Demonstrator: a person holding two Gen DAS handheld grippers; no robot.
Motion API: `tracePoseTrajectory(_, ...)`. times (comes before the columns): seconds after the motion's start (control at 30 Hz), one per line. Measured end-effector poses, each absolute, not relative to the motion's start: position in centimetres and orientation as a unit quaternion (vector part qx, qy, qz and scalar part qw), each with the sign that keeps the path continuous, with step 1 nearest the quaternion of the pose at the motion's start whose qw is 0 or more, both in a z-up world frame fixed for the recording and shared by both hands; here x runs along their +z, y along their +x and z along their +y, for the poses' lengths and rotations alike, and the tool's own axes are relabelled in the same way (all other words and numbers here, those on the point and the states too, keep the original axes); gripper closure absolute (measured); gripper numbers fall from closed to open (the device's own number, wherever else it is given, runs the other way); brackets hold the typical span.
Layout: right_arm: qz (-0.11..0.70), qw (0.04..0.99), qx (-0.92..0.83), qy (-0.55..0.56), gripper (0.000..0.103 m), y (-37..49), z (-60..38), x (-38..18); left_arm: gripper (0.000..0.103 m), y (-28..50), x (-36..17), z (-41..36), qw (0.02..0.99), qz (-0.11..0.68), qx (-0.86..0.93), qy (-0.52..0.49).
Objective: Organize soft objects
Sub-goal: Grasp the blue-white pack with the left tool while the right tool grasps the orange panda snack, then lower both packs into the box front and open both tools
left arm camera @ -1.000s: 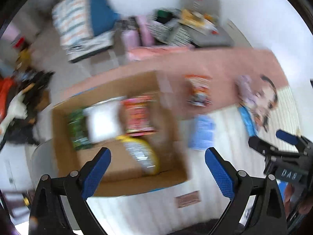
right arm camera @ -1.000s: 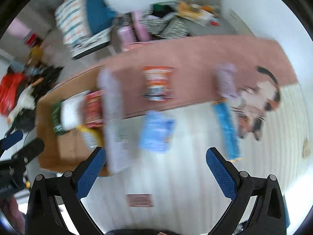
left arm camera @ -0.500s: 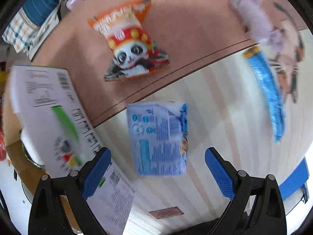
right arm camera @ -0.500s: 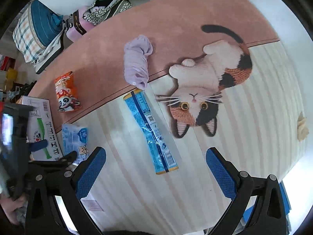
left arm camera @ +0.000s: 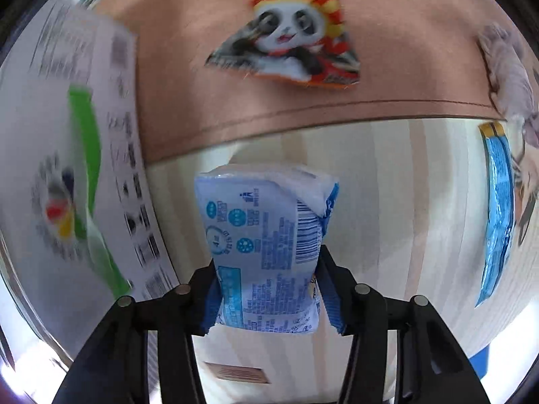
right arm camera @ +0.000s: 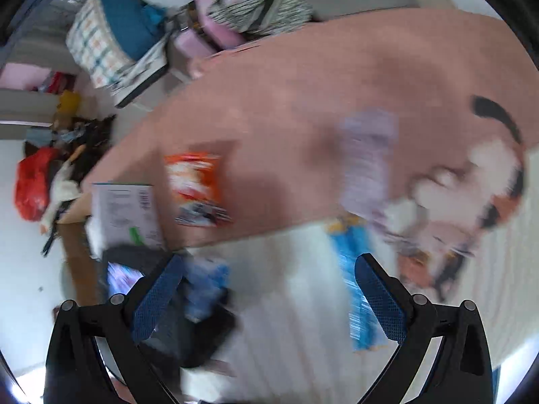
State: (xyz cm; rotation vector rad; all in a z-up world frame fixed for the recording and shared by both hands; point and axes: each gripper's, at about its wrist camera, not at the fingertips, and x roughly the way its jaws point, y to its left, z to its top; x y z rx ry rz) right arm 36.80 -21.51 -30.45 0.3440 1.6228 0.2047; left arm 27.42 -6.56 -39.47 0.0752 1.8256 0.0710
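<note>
Left wrist view: white printed box flap (left arm camera: 67,155) at left. Left hand-held gripper (left arm camera: 269,289) pinches pale blue soft pack (left arm camera: 262,235), held over striped rug (left arm camera: 387,202). Panda snack bag (left arm camera: 293,40) beyond, on pink rug area. Long blue packet (left arm camera: 498,215) at right. Right hand-held gripper (right arm camera: 269,296) spread wide, holding nothing; view blurred.

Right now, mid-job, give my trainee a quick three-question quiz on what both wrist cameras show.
1. True or false: the left gripper is shut on the light blue packet.
2. Multiple choice: the panda snack bag lies on A) the pink part of the rug, B) the white flap, C) the long blue packet.
3. Fill in: the right gripper is ____.

Key: 1 true; 2 A; 3 open.
</note>
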Motion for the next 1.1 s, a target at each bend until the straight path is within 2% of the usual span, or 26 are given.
tracePoseTrajectory(0.2, 0.775, 0.613, 0.134, 0.079, 0.004, 42.7, -12.8, -35.8, 0.055, 26.6, -39.2, -6.5, 0.622, 0.781, 0.056, 0.014)
tracePoseTrajectory(0.33, 0.811, 0.568, 0.129, 0.054, 0.015, 44.2, -9.9, -39.7, 0.055, 26.1, -39.2, -7.3, 0.619, 0.784, 0.058, 0.006)
tracePoseTrajectory(0.4, 0.823, 0.552, 0.124, 0.051, 0.024, 44.5, -9.0, -41.3, 0.055, 26.1, -39.1, -6.9, 0.619, 0.784, 0.059, 0.003)
tracePoseTrajectory(0.47, 0.831, 0.543, 0.112, 0.049, 0.053, 44.5, -8.7, -42.5, 0.056, 26.2, -39.0, -6.6, 0.619, 0.783, 0.06, 0.004)
tracePoseTrajectory(0.5, 0.829, 0.545, 0.112, 0.054, 0.054, 44.5, -8.8, -42.5, 0.058, 26.1, -38.9, -6.7, 0.619, 0.783, 0.06, 0.007)
tracePoseTrajectory(0.6, 0.818, 0.561, 0.108, 0.07, 0.062, 44.5, -10.4, -41.1, 0.06, 26.3, -38.1, -6.6, 0.624, 0.779, 0.052, 0.011)
tracePoseTrajectory(0.8, 0.786, 0.607, 0.08, 0.086, 0.067, 43.9, -16.9, -36.3, 0.062, 26.2, -35.5, -7.6, 0.642, 0.766, 0.024, 0.009)
tracePoseTrajectory(1.1, 0.734, 0.668, 0.091, 0.079, 0.069, 38.1, -21.7, -26.2, 0.062, 26.3, -23.5, -5.1, 0.706, 0.704, -0.053, -0.054)
